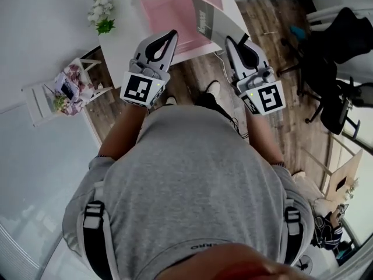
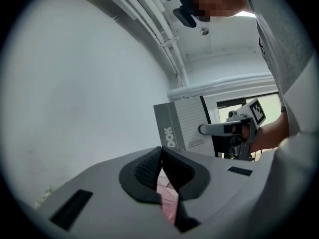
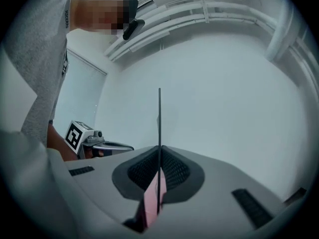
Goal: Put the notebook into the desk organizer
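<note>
White letters "OOK" are running sideways up the grey strip of the notebook. The start of the word is hiding behind the left gripper. The small print beside them is looking too tiny to read. A black-and-white square sign is sitting on the left cube and another on the right cube, showing blocks, not letters.

The notebook shows edge-on in the right gripper view, so its covers are hidden. In the head view the top edge cuts the pink mat, and what stands on the white shelf is too small to tell.
</note>
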`<state>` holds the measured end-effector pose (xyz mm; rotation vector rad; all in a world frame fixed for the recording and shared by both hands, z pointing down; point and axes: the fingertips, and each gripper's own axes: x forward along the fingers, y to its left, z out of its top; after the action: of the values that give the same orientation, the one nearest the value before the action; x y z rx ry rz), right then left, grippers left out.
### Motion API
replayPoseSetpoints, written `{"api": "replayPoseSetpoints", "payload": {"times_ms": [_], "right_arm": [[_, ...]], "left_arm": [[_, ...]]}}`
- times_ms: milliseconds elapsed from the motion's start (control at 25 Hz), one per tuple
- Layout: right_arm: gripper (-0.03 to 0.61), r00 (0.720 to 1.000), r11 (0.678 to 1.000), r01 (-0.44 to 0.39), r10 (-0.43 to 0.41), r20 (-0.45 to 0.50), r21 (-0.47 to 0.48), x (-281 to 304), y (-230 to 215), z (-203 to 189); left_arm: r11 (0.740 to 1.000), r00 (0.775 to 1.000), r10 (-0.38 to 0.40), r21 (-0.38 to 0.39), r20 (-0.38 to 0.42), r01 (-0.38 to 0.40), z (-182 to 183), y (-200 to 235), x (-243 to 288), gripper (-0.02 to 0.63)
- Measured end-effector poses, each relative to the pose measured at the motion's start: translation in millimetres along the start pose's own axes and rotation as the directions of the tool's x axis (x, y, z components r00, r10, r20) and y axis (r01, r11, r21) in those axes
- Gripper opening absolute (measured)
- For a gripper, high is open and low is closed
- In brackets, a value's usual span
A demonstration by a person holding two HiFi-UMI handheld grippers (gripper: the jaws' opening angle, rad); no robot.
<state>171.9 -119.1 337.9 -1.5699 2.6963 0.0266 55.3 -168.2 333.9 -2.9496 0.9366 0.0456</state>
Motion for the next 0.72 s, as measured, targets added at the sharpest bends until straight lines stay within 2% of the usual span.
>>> {"api": "replayPoseSetpoints", "payload": {"times_ms": [160,320,440,560,720], "right_arm": [[0.015,0.993,0.993,-0.119,0.119,0.005,0.026,16,-31,4],[0.015,0.972,0.967,-0.234,0.236,-0.002,0.101,35,-53,-1],[0.015,0.944,0.929,-0.324,0.329,0.002,0.181,49,-61,-4],[0.015,0.907,0.871,-0.41,0.422,0.014,0.271,61,-63,-7],[0.015,0.879,0.832,-0.447,0.477,-0.013,0.328,76,-65,-18]], "left_arm": [[0.994,0.995,0.104,0.022,0.001,-0.104,8,2,23,0.02],[0.975,0.976,0.218,0.037,-0.001,-0.218,9,7,33,0.02],[0.954,0.955,0.296,0.042,0.01,-0.296,12,8,34,0.02],[0.926,0.928,0.372,0.054,0.012,-0.373,13,8,30,0.02],[0.907,0.91,0.416,0.08,0.004,-0.415,7,9,29,0.02]]}}
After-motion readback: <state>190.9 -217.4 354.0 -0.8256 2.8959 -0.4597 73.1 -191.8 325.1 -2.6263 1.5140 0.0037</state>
